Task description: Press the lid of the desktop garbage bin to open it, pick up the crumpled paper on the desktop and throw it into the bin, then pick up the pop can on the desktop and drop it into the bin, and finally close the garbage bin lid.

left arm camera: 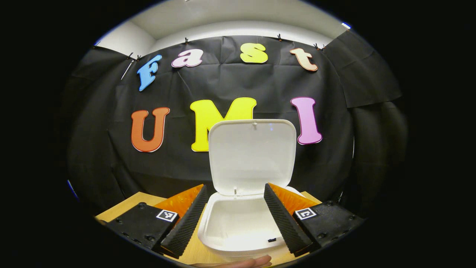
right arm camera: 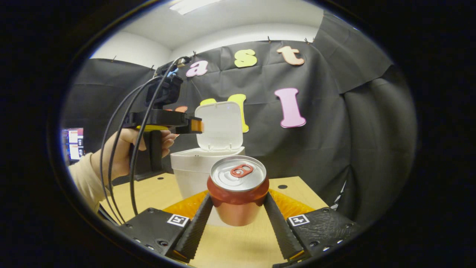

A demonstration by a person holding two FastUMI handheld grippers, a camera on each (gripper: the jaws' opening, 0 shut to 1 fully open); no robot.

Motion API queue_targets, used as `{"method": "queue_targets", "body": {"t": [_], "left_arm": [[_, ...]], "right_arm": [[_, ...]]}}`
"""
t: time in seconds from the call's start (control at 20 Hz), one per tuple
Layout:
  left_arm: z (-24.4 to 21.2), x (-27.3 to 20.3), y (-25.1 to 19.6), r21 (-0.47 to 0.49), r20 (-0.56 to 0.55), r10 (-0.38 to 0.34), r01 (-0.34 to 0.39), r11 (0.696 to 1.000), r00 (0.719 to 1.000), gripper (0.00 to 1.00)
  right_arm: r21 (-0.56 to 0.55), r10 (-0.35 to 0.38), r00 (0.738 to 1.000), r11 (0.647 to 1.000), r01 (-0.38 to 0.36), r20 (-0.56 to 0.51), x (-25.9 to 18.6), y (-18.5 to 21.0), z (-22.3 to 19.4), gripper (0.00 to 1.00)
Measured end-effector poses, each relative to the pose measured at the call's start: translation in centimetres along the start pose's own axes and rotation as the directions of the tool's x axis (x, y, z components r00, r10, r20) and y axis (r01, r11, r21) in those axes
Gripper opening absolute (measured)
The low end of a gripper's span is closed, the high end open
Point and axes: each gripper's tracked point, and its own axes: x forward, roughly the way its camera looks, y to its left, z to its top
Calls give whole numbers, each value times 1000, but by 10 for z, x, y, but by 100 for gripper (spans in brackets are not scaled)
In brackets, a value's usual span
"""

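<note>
Gripping: right gripper (right arm camera: 238,216) fingers pinch pop can (right arm camera: 238,193), lower centre.
Left gripper (left arm camera: 234,219): fingers spread, empty.
Bin (left arm camera: 238,227): lid (left arm camera: 253,156) up; inside seemingly bare.

In the right gripper view we cannot see the base of the can (right arm camera: 238,193), which the picture's lower part and the fingers cover, and the can hides the front wall of the bin (right arm camera: 193,169). The sleeve (right arm camera: 83,178) runs off the left edge. In the left gripper view the bin's near rim (left arm camera: 238,253) is cut off below, and a fingertip (left arm camera: 256,261) barely shows there.
</note>
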Motion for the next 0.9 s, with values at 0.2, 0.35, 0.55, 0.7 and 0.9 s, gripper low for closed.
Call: {"method": "queue_targets", "body": {"t": [0.2,0.35,0.55,0.7,0.9], "left_arm": [[-14,-19,13,4,6,17,-17,1000,1000,98],[-26,-38,23,2,9,33,-33,999,999,98],[-41,-65,39,1,52,48,-48,999,997,98],[-66,-85,55,5,29,76,-76,997,997,99],[-90,-115,74,31,30,124,-125,992,992,99]], "right_arm": [[10,-20,1000,1000,20,-4,1,0,1,81],[7,5,1000,1000,-5,-3,-2,12,1,81],[-17,-4,1000,1000,4,-4,-2,15,-2,81],[-28,-1,1000,1000,1,-18,0,23,-7,81],[-67,-11,1000,998,10,-19,0,35,-9,81]]}}
